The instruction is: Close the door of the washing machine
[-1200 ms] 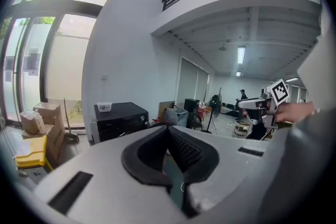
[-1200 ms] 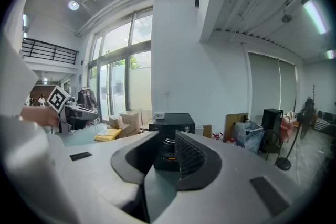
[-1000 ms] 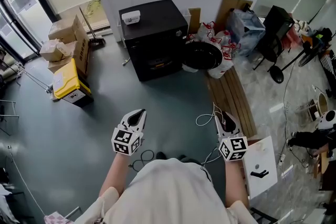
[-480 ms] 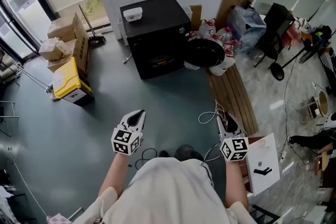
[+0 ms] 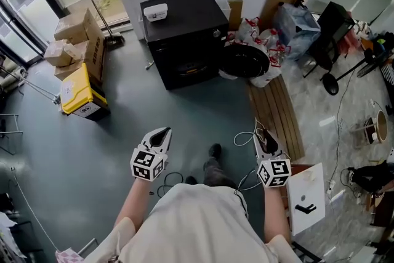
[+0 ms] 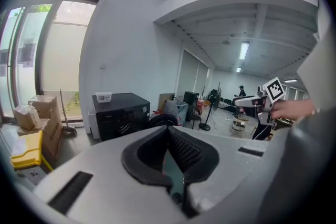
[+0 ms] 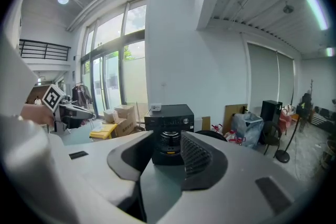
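The black washing machine (image 5: 184, 34) stands against the far wall, and its round door (image 5: 245, 61) hangs open to its right. A small white box (image 5: 155, 12) rests on its top. Both grippers are held in the air well short of it. My left gripper (image 5: 162, 135) has its jaws together with nothing in them; past its tips lie the machine (image 6: 121, 113) and the door (image 6: 160, 120). My right gripper (image 5: 265, 140) is opening with nothing between its jaws. The machine (image 7: 169, 123) with its drum opening shows through the gap, the door (image 7: 211, 135) beside it.
Cardboard boxes (image 5: 74, 40) and a yellow box (image 5: 77, 92) sit at the left. A wooden slatted board (image 5: 277, 114), bags (image 5: 265, 40) and a black chair (image 5: 332, 28) crowd the right. Cables (image 5: 246, 135) lie on the floor; a white board (image 5: 305, 197) lies near my right arm.
The person has stepped toward the machine; a foot now shows ahead on the floor. The room has slid in the view, while both grippers keep their place in it.
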